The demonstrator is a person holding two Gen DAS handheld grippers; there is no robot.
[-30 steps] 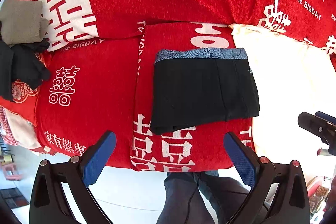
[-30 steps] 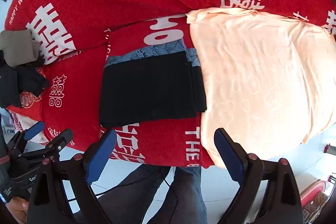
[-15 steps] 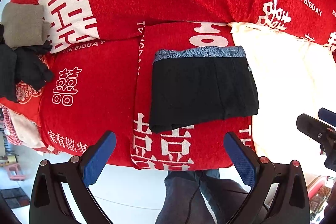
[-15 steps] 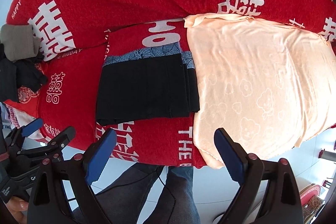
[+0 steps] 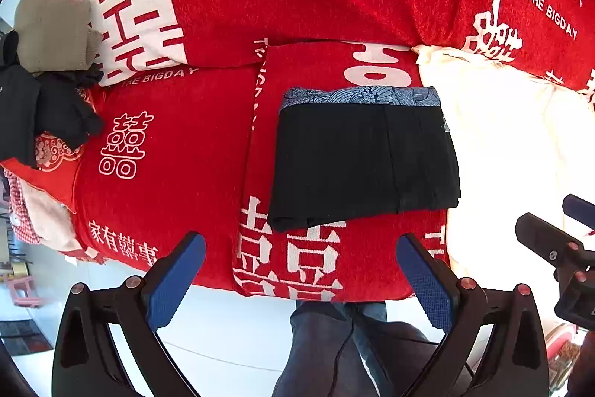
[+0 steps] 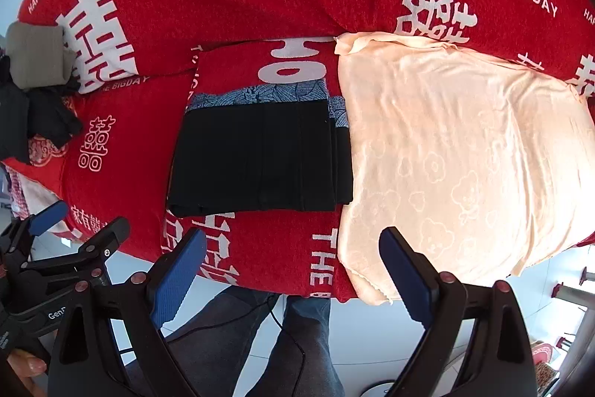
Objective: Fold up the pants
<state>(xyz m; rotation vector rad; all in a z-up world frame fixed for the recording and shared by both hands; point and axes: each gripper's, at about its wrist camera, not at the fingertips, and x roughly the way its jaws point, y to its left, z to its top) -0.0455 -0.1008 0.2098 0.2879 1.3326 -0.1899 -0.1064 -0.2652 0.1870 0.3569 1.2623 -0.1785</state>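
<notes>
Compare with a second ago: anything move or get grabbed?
Nothing grabbed. Both tongs, left and right, stayed open and empty; the right pulled back slightly, so its view shows more of the cream cloth. The folded black pants lie unchanged on the red blanket.

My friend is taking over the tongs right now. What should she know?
Left tongs: open, holding nothing, held back off the bed edge.
Right tongs: open, holding nothing, also off the bed.
Black pants: folded into a neat rectangle, patterned waistband at the far edge, lying on the red blanket beside the peach cloth.
Done: the folding looks finished.
Left: probably just a tidy-up or putting them away.
</notes>
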